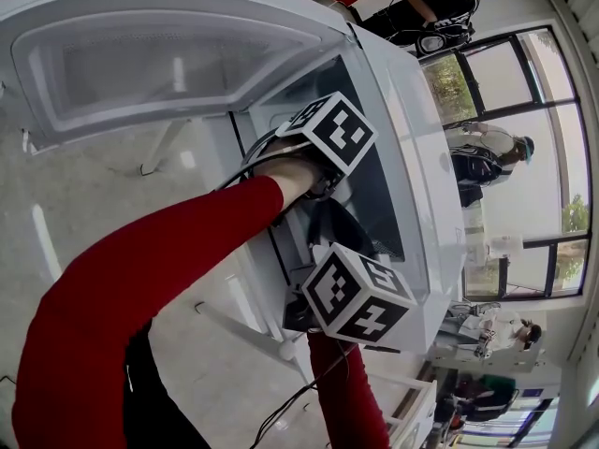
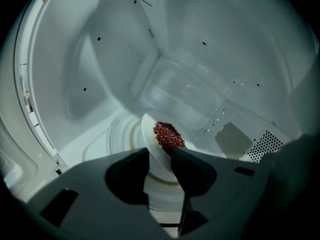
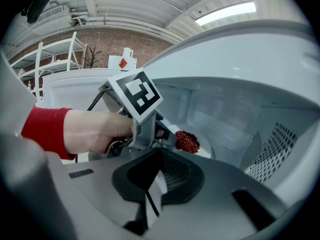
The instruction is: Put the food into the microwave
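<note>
On the left, the microwave door (image 1: 168, 54) stands swung wide open, which leaves the front of the microwave (image 1: 421, 185) free for an arm to reach in. The person's left hand (image 3: 92, 129), in a red sleeve (image 1: 140, 279), holds the left tool (image 2: 160, 153) inside the white cavity (image 2: 200, 39). It points forward and somewhat down, so its jaws meet the plate at the near edge. That white plate (image 2: 148, 129) sits on the turntable (image 2: 120, 134) in the middle of the cavity floor, where it can turn clear of the walls. The tool's jaws stand apart with the plate's near rim between them. The pads do not appear to press on it, so I judge the plate to be resting on the turntable rather than carried. The food (image 2: 168, 135), a small heap of dark red grains or berries too small to name, lies on the plate just beyond the right jaw, so it is inside the microwave. Further right and nearer the person, the right tool (image 3: 160, 151) hangs outside the opening with its jaws closed on nothing, probably to avoid crowding the opening. A perforated vent (image 2: 267, 145) shows on the cavity's right wall. By my reading, what is left is to draw the left tool out without dragging the rim, then shut the door.
</note>
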`<act>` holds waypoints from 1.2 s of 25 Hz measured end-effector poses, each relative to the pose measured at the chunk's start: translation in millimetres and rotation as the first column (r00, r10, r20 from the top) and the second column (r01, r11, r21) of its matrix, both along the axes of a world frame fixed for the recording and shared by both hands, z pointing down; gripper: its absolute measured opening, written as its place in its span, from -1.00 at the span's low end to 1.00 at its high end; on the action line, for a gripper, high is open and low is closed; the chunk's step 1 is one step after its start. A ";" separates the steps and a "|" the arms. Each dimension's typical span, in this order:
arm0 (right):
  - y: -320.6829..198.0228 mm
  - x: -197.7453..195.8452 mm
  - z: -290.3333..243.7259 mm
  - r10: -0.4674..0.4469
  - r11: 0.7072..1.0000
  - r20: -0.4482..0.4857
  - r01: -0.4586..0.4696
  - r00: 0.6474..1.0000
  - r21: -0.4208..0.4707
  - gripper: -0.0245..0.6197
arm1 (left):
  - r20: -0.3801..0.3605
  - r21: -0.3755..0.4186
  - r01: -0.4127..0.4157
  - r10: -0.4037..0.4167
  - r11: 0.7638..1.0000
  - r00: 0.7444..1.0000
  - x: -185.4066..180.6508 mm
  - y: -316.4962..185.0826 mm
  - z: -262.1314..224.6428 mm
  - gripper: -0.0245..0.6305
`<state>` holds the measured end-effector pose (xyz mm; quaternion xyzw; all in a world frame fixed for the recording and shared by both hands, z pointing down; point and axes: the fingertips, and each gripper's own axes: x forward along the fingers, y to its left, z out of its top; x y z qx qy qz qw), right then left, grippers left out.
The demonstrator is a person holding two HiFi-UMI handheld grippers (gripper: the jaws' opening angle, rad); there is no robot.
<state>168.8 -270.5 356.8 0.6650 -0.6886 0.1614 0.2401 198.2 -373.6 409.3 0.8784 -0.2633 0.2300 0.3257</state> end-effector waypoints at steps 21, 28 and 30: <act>4.3 4.4 3.0 0.018 1.000 0.018 -0.017 1.000 -0.015 -0.89 | 0.032 0.086 -0.002 -0.001 0.996 0.999 0.0 -9.7 -5.1 -0.49; 3.6 5.7 3.3 0.019 1.000 0.022 -0.018 1.000 -0.016 -0.88 | -0.021 0.047 -0.011 0.012 0.999 1.000 0.1 -9.7 -9.8 -0.49; 3.0 5.3 3.0 0.017 1.000 0.022 -0.017 1.000 -0.016 -0.88 | -0.008 0.035 -0.018 0.019 0.999 1.000 -1.1 -8.6 -7.3 -0.49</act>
